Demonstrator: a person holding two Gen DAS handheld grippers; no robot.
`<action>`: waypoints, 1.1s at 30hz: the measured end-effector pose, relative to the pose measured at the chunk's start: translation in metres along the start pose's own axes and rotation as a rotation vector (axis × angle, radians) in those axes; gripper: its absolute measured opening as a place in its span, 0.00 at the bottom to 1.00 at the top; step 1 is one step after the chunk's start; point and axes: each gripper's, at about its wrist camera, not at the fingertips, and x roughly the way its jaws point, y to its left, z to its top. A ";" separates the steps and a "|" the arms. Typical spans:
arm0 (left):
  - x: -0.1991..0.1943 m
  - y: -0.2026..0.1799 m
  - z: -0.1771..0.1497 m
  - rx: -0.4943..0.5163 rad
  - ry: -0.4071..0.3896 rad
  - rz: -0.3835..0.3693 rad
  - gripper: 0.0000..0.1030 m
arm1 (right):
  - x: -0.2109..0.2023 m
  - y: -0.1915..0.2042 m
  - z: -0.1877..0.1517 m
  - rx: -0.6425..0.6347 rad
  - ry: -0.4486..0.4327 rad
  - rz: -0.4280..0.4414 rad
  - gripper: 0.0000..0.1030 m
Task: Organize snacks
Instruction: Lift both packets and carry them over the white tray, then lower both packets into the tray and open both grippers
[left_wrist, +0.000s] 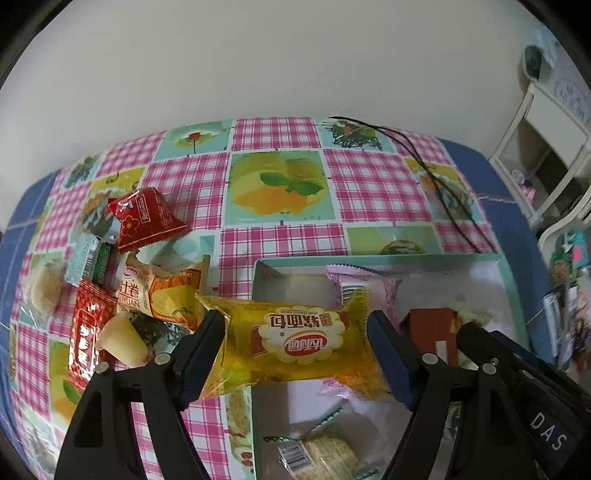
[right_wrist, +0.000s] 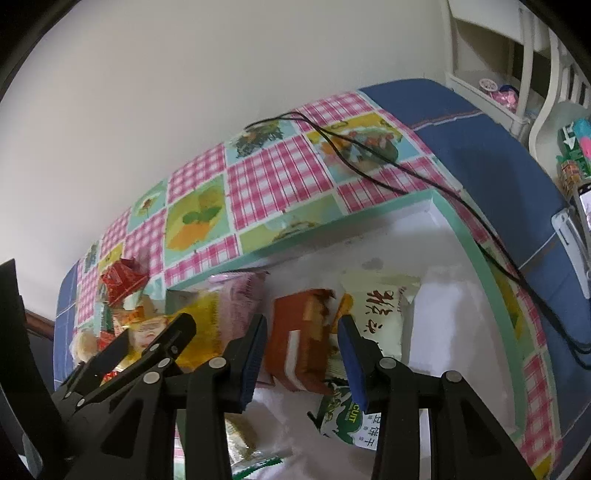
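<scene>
Yellow crinkly film: bread packet (left_wrist: 299, 341) straddles the box's left wall (left_wrist: 255, 291), between the left gripper (left_wrist: 295, 350)'s wide jaws, contact unclear. Light, soft, slippery; take mid-body, gently. Right gripper (right_wrist: 303, 354) narrow around brown packet (right_wrist: 299, 339); grip uncertain.

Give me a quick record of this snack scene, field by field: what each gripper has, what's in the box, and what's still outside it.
left gripper: jaws on the ends of the yellow bread packet, which lies across the left wall of the box
right gripper: jaws straddle a red-brown packet inside the box; grip unclear
in box: pink packet, cream packet, green biscuit packet
outside box: red packet, orange packet, jelly cup, on the checked tablecloth
other: black cable behind the box
</scene>
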 end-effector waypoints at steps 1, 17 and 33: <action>-0.002 0.002 0.001 -0.009 0.001 -0.013 0.78 | -0.002 0.001 0.001 -0.003 -0.003 -0.002 0.42; -0.015 0.029 0.005 -0.132 -0.011 -0.015 0.79 | -0.011 0.004 0.002 -0.010 -0.013 0.006 0.42; -0.007 0.064 -0.001 -0.220 -0.028 0.167 0.80 | -0.004 0.003 -0.001 -0.006 0.004 0.007 0.42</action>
